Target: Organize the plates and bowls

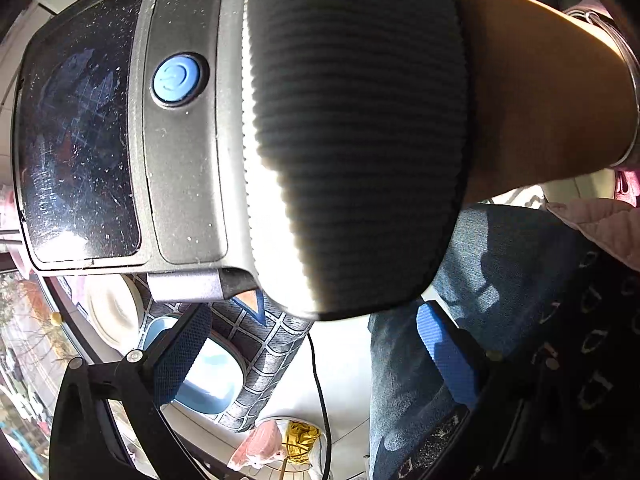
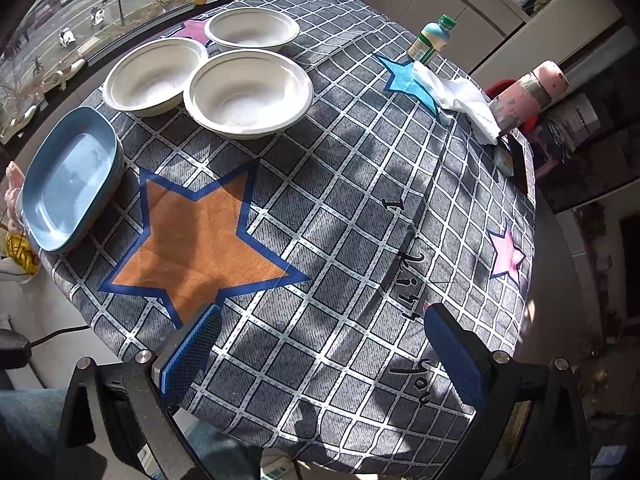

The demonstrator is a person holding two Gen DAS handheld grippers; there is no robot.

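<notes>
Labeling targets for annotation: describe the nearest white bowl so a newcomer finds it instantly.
Start at the big orange star on the checked tablecloth. Beyond its top point sit three white bowls in a cluster. The target bowl is the nearest and largest-looking, right of its neighbour and in front of the far bowl.

The grey checked tablecloth with stars (image 2: 340, 208) has "I kiss you" in black script, right of its big orange star (image 2: 200, 240). Nothing else is legible.

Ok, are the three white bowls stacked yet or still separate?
Separate. The three white bowls sit upright side by side on the tablecloth, none nested; rims nearly touch.
</notes>
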